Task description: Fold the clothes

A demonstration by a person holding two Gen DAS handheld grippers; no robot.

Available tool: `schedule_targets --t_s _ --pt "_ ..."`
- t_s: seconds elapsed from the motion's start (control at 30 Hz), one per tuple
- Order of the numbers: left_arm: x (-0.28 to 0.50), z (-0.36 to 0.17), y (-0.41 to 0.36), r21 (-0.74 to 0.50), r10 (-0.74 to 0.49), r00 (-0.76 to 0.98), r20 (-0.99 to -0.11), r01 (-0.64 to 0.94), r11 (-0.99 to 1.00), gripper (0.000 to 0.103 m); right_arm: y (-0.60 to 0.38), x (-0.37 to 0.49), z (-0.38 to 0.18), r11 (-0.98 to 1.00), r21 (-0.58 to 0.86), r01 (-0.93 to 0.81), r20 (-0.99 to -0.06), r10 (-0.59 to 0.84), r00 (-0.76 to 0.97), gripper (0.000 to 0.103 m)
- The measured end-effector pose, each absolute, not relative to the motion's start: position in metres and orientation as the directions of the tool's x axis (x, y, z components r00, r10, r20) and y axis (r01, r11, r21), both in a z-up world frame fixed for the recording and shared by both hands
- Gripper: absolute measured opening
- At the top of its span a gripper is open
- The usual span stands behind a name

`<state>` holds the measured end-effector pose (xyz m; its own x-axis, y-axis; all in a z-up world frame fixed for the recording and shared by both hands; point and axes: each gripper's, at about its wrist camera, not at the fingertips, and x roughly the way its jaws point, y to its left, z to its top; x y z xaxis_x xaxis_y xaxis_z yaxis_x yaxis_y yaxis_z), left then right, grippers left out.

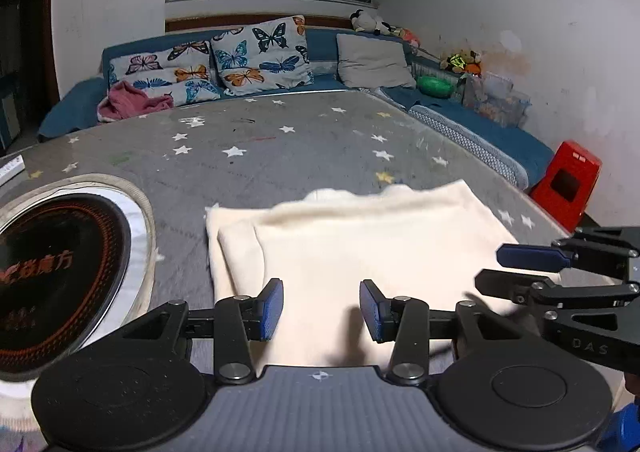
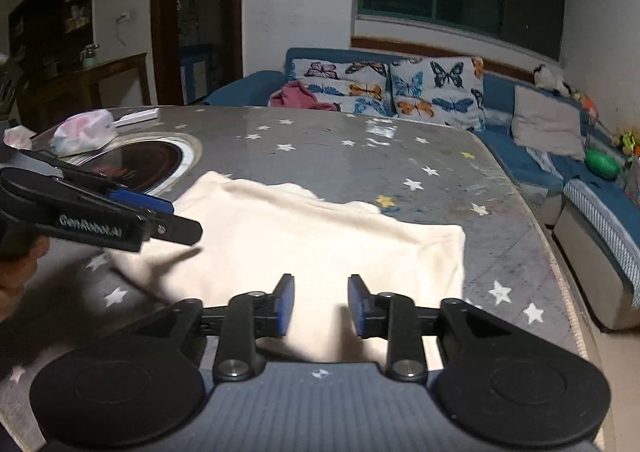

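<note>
A big gray table [image 1: 280, 140] with little stars on it fills both views. A cream cloth [image 1: 360, 244] lies folded flat on the table, near the front edge. A round black cooktop [image 1: 52, 272] sits in the table, left of the cloth and apart from it.

The left gripper [image 1: 321, 312] hangs just over the near edge of the cloth. Its two blue pads [image 1: 272, 310] are spread apart and hold nothing. The cloth shows in the gap between them.

The right gripper [image 2: 321, 306] also hangs over the near edge of the cloth, more toward the cloth's right side. Its pads [image 2: 286, 304] are spread apart too, with nothing between them but the cloth below.

Each view shows the other gripper from the side. In the left view the right gripper [image 1: 532, 264] pokes in over the cloth's right edge. In the right view the left gripper [image 2: 160, 216] pokes in over the cloth's left edge.

Only the right view shows a tied plastic bag [image 2: 84, 132] beside the cooktop [image 2: 148, 164], and a dark doorway behind. Only the left view shows a red stool [image 1: 568, 180] past the table's right side.

Both show the blue sofa [image 1: 320, 40] with butterfly pillows [image 1: 260, 52].
</note>
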<state>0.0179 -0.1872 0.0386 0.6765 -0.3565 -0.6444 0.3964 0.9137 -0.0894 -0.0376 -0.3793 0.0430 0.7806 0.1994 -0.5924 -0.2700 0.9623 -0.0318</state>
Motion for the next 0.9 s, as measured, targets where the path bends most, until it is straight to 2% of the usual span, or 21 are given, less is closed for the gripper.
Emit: schedule_targets --t_s 0.27,0.37,0.57,0.6,0.8,0.9 --pt "0.014 0.028 -0.187 -0.07 -0.328 0.68 -0.656 0.378 0.923 0.046 -0.361 -0.049 0.027 0.963 -0.088 -0.256 -0.589 0.157 0.793 0.03" --pt "0.013 0.031 -0.187 -0.084 -0.328 0.674 -0.662 0.368 0.926 0.05 -0.36 -0.052 0.029 0.965 -0.089 -0.246 -0.578 0.151 0.802 0.031" --pt "0.006 0.039 -0.181 -0.096 -0.31 0.673 -0.672 0.335 0.937 0.07 -0.362 -0.059 0.029 0.973 -0.064 -0.221 -0.572 0.145 0.807 0.045" --pt "0.004 0.04 -0.18 -0.091 -0.302 0.677 -0.671 0.329 0.94 0.072 -0.362 -0.061 0.029 0.976 -0.053 -0.212 -0.57 0.145 0.809 0.052" --pt "-0.009 0.049 -0.174 -0.074 -0.277 0.707 -0.651 0.304 0.95 0.09 -0.36 -0.068 0.031 0.983 -0.032 -0.183 -0.566 0.133 0.813 0.056" --pt "-0.017 0.054 -0.168 -0.081 -0.273 0.719 -0.639 0.291 0.953 0.095 -0.358 -0.074 0.033 0.985 -0.037 -0.168 -0.557 0.119 0.822 0.067"
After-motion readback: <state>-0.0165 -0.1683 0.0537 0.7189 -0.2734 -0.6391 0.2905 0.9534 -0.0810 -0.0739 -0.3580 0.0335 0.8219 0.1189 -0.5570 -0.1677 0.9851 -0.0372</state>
